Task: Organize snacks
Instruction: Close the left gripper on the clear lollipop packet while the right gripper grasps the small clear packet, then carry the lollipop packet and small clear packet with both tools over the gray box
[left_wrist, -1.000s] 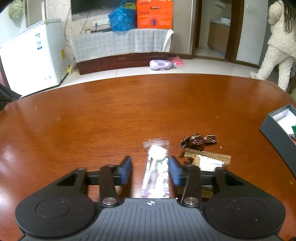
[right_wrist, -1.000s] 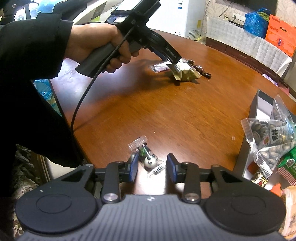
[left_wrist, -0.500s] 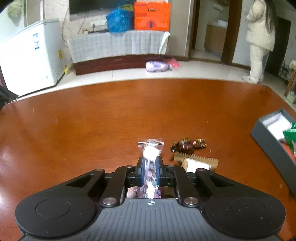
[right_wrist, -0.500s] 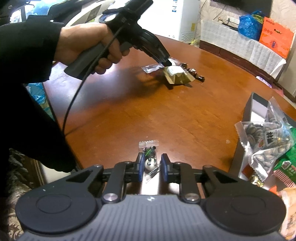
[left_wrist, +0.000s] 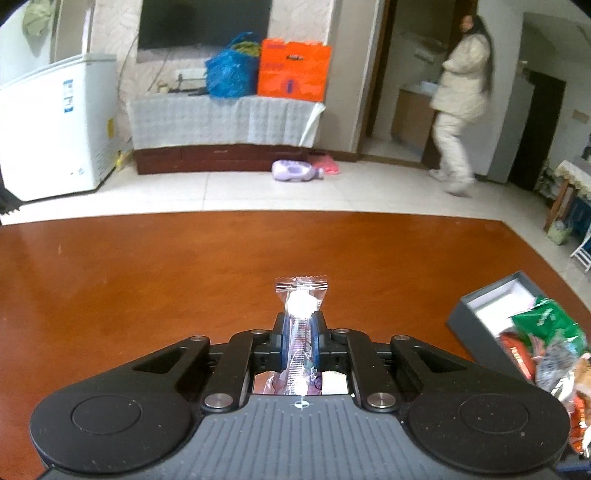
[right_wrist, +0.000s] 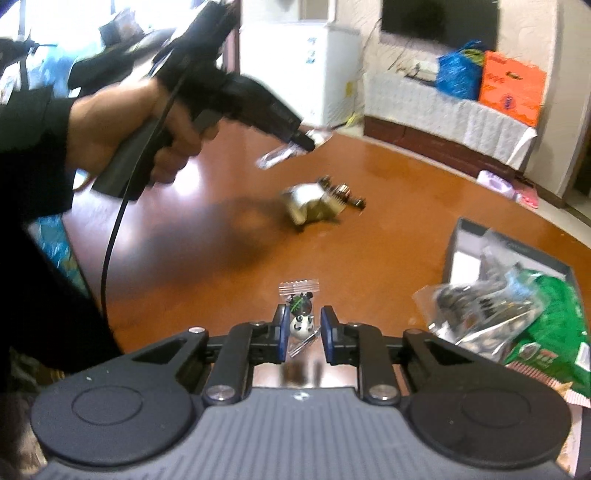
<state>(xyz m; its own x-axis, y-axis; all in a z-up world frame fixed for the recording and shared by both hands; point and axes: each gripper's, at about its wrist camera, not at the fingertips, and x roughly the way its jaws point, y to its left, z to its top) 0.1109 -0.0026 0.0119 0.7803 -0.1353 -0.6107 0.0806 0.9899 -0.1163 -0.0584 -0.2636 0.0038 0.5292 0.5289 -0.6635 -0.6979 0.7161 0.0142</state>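
Left tool (left_wrist: 299, 334) is clamping a clear-wrapped white candy (left_wrist: 301, 303), long axis running straight out along the fingers, already off the brown wooden tabletop (left_wrist: 147, 280). Right tool (right_wrist: 303, 334) is pinching a small clear panda-print candy packet (right_wrist: 301, 321) (narrow gap). The open grey box of snack bags (right_wrist: 461, 240) is lying to the right of both tools, nearer the right one. Count: two held candies, one box, one gold packet (right_wrist: 312, 205) and one dark wrapped candy (right_wrist: 341, 192) lying loose.
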